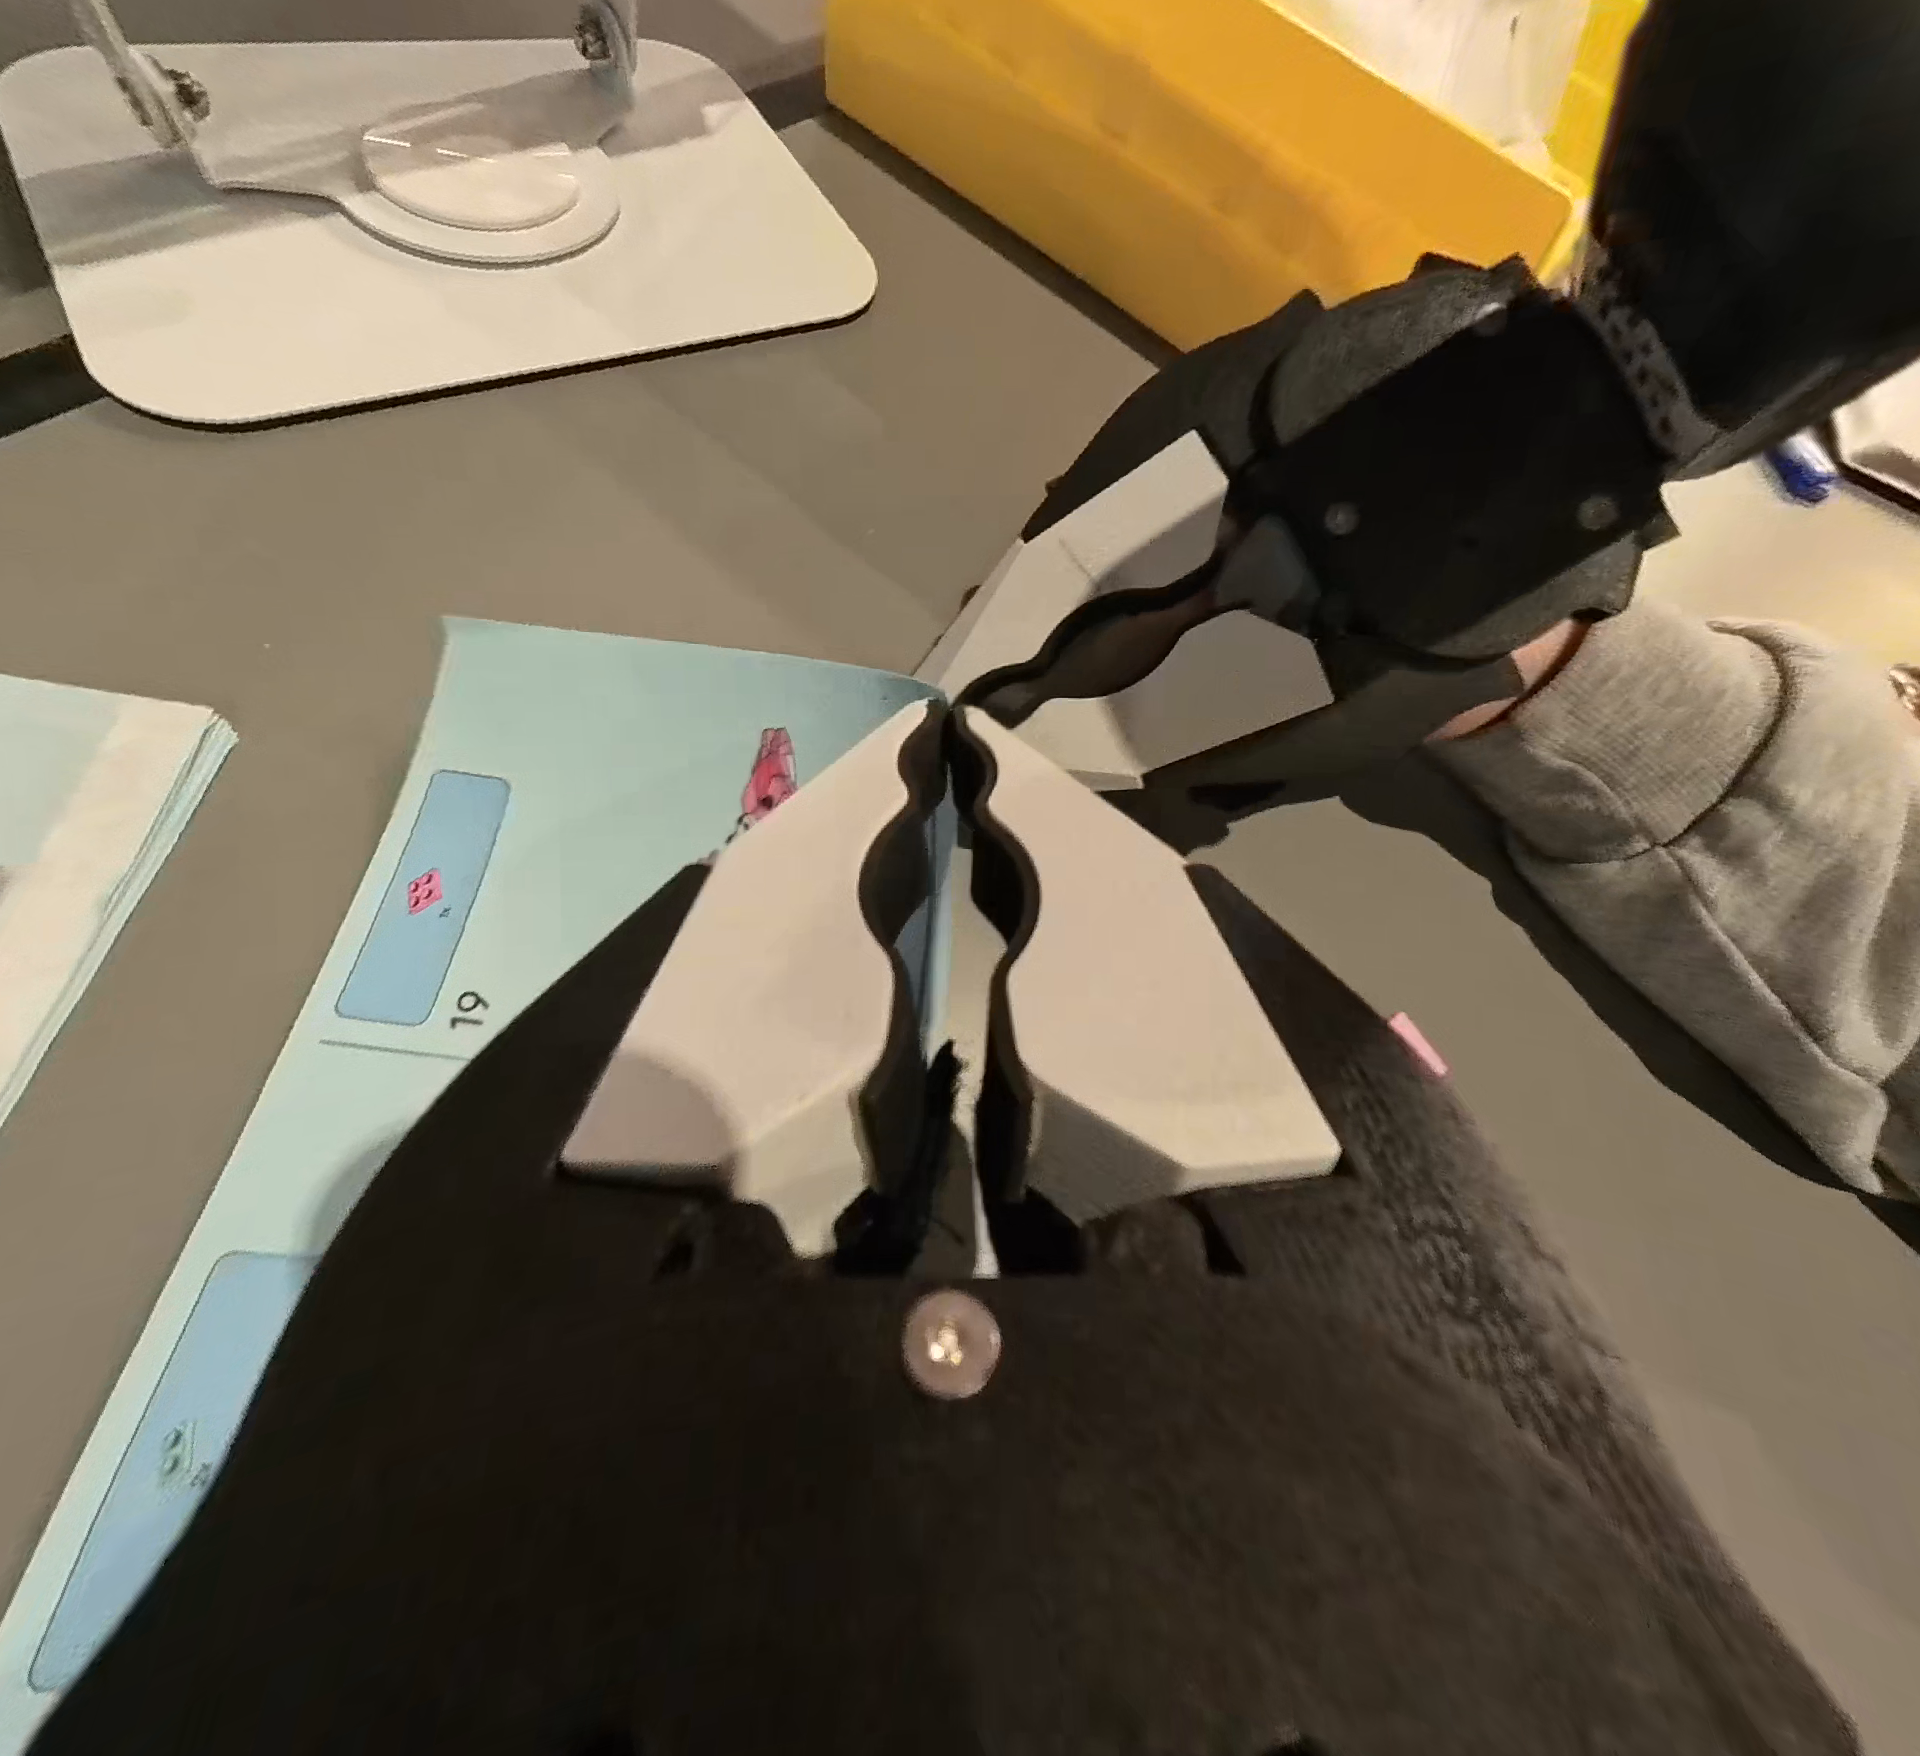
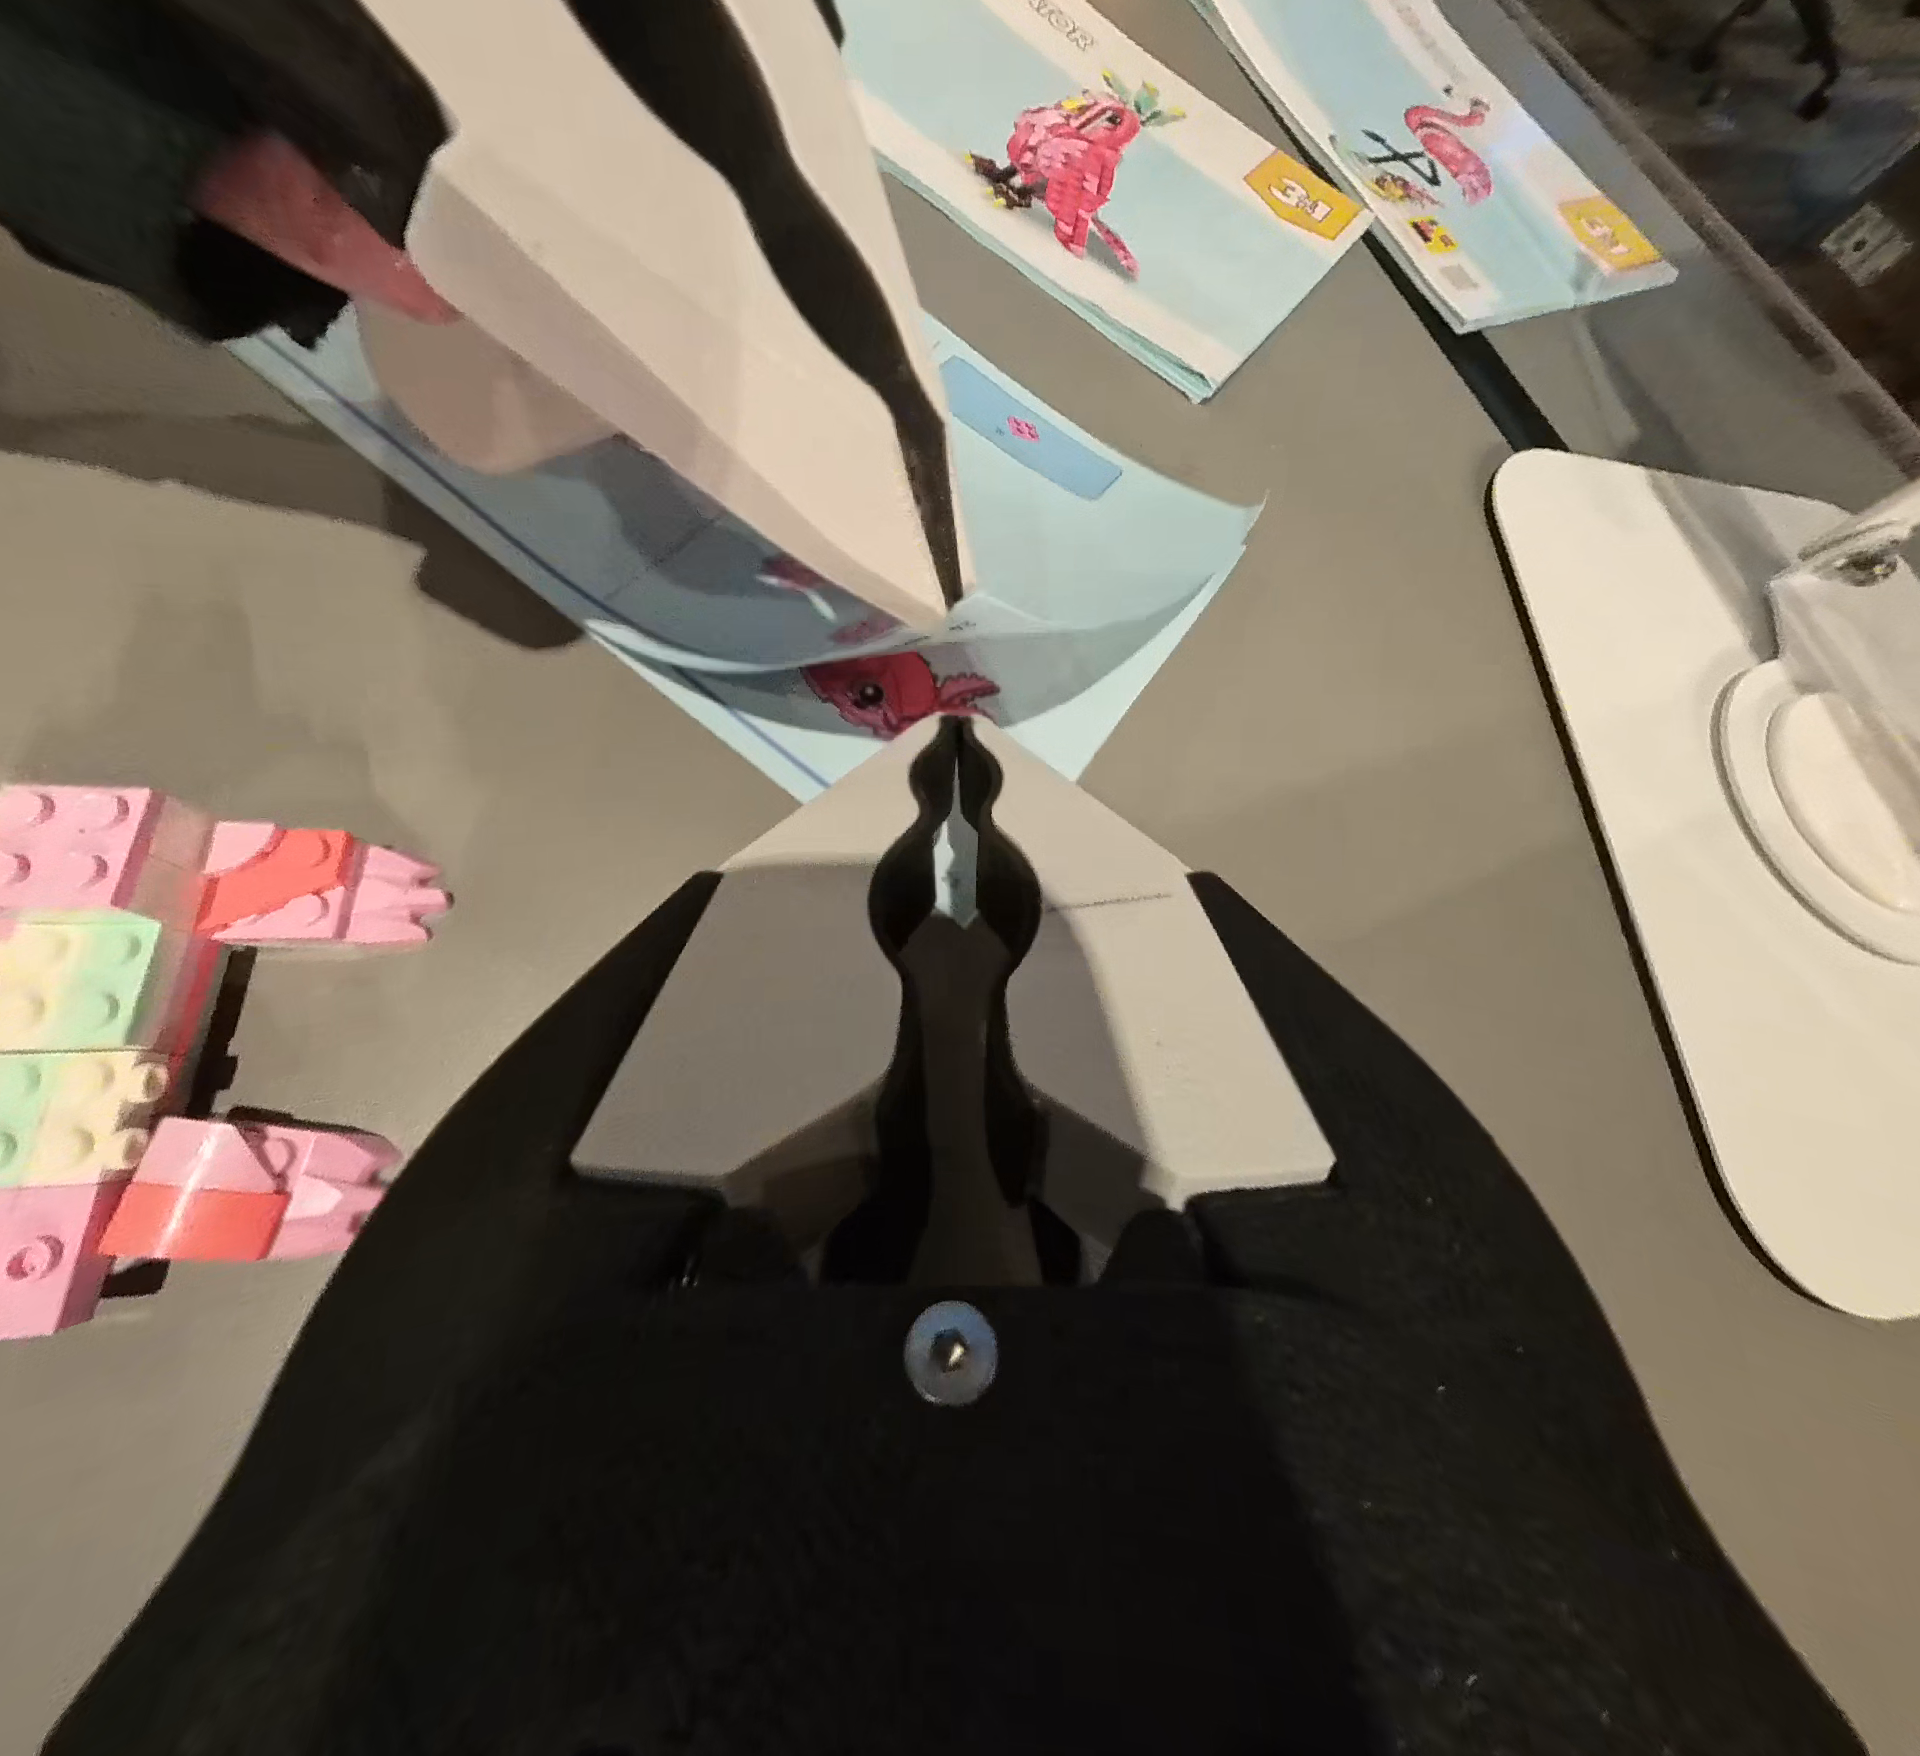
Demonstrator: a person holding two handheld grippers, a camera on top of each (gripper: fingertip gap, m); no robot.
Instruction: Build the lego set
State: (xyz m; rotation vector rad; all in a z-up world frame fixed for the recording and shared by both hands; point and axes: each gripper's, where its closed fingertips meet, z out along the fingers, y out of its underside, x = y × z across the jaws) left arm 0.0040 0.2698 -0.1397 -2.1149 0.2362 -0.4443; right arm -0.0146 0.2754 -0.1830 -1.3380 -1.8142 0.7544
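Observation:
An open light-blue instruction booklet [image 1: 623, 771] lies on the grey table. My left gripper [image 1: 951, 719] is shut on the edge of one of its pages; a blue strip of paper shows between the pads. In the right wrist view the left gripper [image 2: 945, 610] holds that page [image 2: 1091, 563] lifted and curled. My right gripper [image 2: 956, 735] is shut on the corner of the page beneath [image 2: 1039, 678], and paper shows between its pads. It also shows in the left wrist view [image 1: 966, 693], tip to tip with the left one. A partly built pink, green and cream brick model [image 2: 104, 1031] lies left of my right gripper.
Two closed booklets [image 2: 1091, 148] [image 2: 1434, 137] lie farther back on the table. A white stand base [image 1: 416, 283] [image 2: 1662, 875] sits beside the open booklet. A yellow bin [image 1: 1143, 96] stands at the back. Another stack of pages [image 1: 83, 823] lies at the left. One gripper's finger ends stand about 5 cm off the other's.

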